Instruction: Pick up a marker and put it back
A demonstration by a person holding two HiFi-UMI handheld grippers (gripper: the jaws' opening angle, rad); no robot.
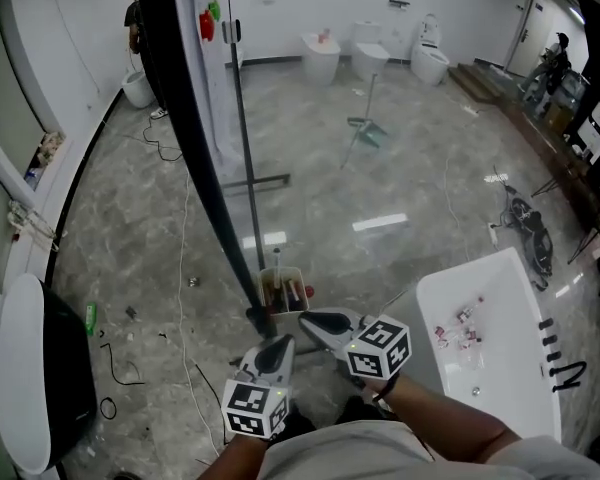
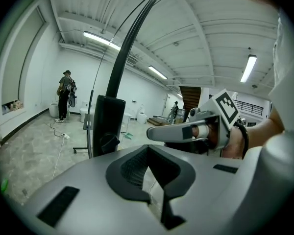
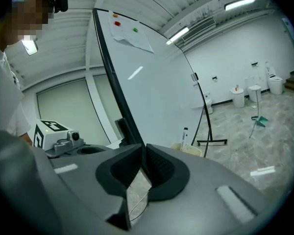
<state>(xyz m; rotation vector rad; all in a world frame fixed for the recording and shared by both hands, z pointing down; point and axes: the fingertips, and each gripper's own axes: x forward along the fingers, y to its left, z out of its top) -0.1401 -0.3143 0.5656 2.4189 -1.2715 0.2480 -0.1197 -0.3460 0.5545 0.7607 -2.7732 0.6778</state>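
Both grippers hang empty near the whiteboard (image 1: 205, 118): left gripper (image 1: 277, 346) with jaws together, right gripper (image 1: 310, 321) with jaws meeting at the tips. The markers (image 1: 292, 290) stand in the holder (image 1: 278, 276) just beyond them.

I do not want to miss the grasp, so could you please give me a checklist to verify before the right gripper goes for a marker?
1. Small pale box-shaped marker holder in view ahead of both grippers: ok.
2. White marker with dark cap standing upright in it: ok.
3. Right gripper empty: ok.
4. Its jaws apart enough to take a marker: not ok, practically together.
5. Left gripper empty, shut, beside the right one: ok.
6. Clearance between holder and large white whiteboard: cannot tell.
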